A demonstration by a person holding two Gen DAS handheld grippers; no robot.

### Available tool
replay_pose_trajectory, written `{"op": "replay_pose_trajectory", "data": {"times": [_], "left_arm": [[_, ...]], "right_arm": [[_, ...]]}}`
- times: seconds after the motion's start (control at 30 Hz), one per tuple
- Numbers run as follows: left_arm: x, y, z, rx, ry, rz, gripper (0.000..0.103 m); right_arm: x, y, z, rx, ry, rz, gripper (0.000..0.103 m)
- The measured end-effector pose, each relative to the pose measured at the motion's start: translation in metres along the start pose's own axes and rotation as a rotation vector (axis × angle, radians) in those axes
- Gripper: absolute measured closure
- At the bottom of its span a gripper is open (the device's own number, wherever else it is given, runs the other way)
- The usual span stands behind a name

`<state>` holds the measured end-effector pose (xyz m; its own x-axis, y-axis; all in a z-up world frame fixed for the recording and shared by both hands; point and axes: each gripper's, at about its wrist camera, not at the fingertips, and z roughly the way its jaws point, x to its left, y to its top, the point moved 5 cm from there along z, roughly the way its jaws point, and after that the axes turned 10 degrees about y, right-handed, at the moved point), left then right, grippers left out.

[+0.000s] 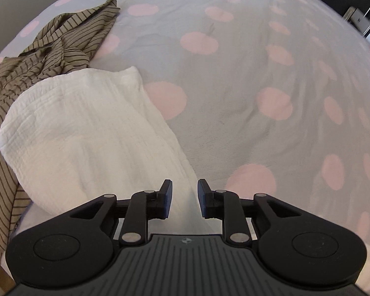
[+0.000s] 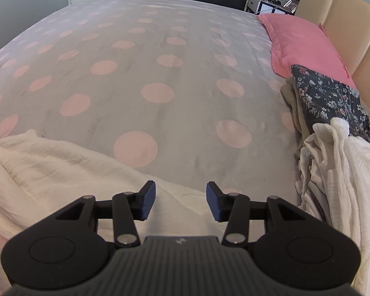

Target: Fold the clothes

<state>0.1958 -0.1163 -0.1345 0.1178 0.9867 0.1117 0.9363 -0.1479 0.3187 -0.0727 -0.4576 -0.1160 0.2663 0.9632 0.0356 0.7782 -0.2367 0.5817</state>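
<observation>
The striped garment (image 1: 37,49) runs off the left edge of the left wrist view, and part of it lies hidden under the white cloth (image 1: 86,133). That white cloth disappears beneath the body of the left hand-held gripper (image 1: 184,198), so its near end cannot be seen. In the right wrist view, the pile of clothes (image 2: 333,148) is cut off by the right edge, and the floral garment (image 2: 330,96) is partly buried in it. Small items on the far furniture (image 2: 266,3) are too small to identify.
</observation>
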Motion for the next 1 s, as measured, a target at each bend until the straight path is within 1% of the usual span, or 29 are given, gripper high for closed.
{"op": "replay_pose_trajectory", "data": {"times": [0.23,0.27,0.33,0.37,0.7,0.77,0.9,0.97,1.0], "left_arm": [[-0.020,-0.001,0.024,0.042,0.130,0.085,0.083],[-0.019,-0.002,0.023,0.045,0.147,0.087,0.089],[-0.013,-0.005,0.014,0.046,0.169,0.085,0.099],[-0.009,-0.007,0.010,0.047,0.180,0.085,0.100],[0.023,-0.022,-0.034,0.052,0.291,0.078,0.103],[0.036,-0.032,-0.043,0.059,0.323,0.103,0.103],[0.070,-0.061,-0.048,0.119,0.401,0.153,0.103],[0.086,-0.076,-0.045,0.161,0.430,0.164,0.103],[0.093,-0.083,-0.042,0.186,0.429,0.166,0.103]], "right_arm": [[-0.001,0.000,0.011,0.023,0.014,-0.008,0.054],[-0.001,0.001,0.012,0.022,0.015,-0.013,0.054],[0.000,0.002,0.012,0.016,0.013,-0.024,0.054],[0.000,0.002,0.011,0.012,0.013,-0.027,0.054],[0.005,0.005,-0.009,-0.034,0.007,-0.025,0.054],[0.007,0.005,-0.015,-0.047,0.007,-0.026,0.054],[0.010,0.005,-0.026,-0.070,0.007,-0.033,0.054],[0.011,0.005,-0.030,-0.079,0.006,-0.034,0.054],[0.012,0.005,-0.032,-0.083,0.006,-0.032,0.054]]}}
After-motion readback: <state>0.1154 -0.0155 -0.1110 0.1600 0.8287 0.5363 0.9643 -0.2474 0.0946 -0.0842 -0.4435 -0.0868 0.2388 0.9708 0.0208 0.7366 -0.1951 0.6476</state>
